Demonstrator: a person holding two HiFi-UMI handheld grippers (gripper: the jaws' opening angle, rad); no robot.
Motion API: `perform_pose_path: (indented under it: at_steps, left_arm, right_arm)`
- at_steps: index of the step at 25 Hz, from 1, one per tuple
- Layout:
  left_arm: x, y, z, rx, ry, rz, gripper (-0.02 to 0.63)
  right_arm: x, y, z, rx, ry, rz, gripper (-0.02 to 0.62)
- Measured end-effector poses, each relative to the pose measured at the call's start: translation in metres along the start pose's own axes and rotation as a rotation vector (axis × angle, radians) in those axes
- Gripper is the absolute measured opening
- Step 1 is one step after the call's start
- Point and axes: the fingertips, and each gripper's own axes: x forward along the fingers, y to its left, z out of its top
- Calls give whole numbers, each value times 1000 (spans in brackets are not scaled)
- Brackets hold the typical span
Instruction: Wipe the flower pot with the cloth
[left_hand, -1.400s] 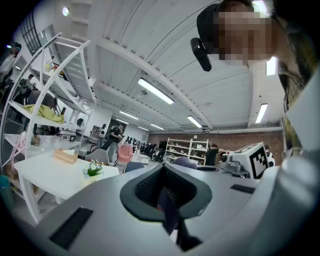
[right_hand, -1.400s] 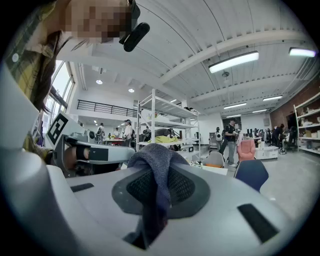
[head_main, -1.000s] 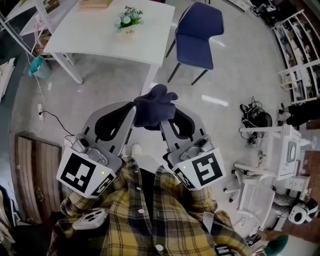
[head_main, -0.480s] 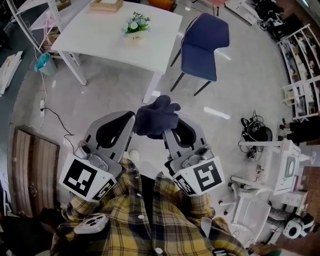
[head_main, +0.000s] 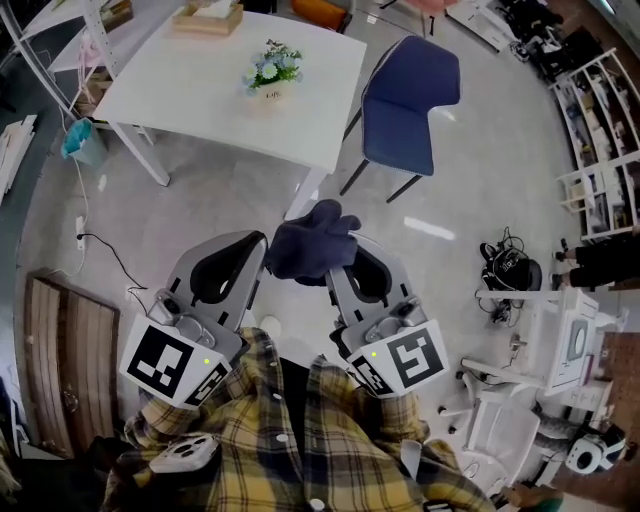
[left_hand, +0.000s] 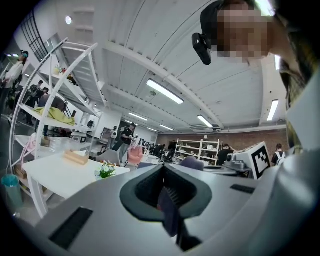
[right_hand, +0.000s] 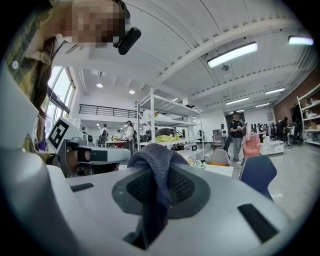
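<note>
Cloth (head_main: 310, 240): dark blue, bunched, pinched in the shut right hand-held gripper (head_main: 335, 262), bulging above its jaws. One thin edge appears clamped in the left hand-held gripper (head_main: 262, 243), also shut. The two are held side by side, above the floor.

Flower pot (head_main: 270, 78): small, holds pale blue flowers; stands on the white counter (head_main: 180, 85), well ahead of both hand-held grippers, untouched.

Surroundings: blue chair (head_main: 410, 90) at the counter's right; wooden box (head_main: 208, 18) at its far edge. Open floor lies between.
</note>
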Motion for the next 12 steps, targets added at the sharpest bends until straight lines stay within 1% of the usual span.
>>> perform_pose_path:
  at_steps: [6, 12]
  left_arm:
    - [26, 74, 24, 3, -2, -21, 9]
    - [48, 139, 44, 17, 19, -69, 9]
  right_arm:
    - [74, -16, 12, -10, 8, -36, 35]
    - [139, -32, 23, -11, 12, -105, 35]
